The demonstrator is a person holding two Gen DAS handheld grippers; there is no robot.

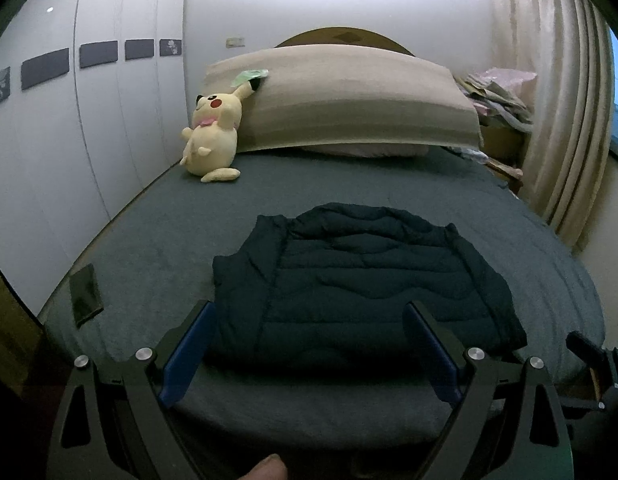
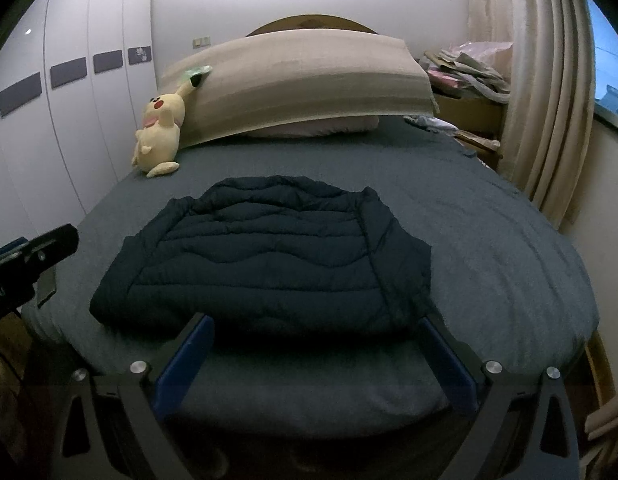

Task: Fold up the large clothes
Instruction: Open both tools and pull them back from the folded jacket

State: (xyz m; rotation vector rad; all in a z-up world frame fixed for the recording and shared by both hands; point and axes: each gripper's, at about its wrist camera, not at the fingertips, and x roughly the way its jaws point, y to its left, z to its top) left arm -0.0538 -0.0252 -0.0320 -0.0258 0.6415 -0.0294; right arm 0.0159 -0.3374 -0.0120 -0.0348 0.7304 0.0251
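Note:
A dark navy quilted jacket (image 1: 361, 280) lies flat on the grey-blue bed (image 1: 169, 240), its sides folded inward into a compact block. In the right wrist view the same jacket (image 2: 265, 260) fills the middle of the bed (image 2: 489, 240). My left gripper (image 1: 309, 312) hovers open at the jacket's near edge, nothing between its blue pads. My right gripper (image 2: 317, 324) is also open just short of the near hem, holding nothing. The right gripper (image 1: 597, 356) shows at the right edge of the left wrist view, and the left gripper (image 2: 33, 252) at the left edge of the right wrist view.
A yellow plush toy (image 1: 213, 136) leans against a long beige pillow (image 1: 349, 100) at the head of the bed. A dark phone (image 1: 85, 294) lies near the bed's left edge. White wardrobe doors (image 1: 89, 120) stand left; curtains (image 1: 561, 100) and piled clothes (image 1: 497, 92) right.

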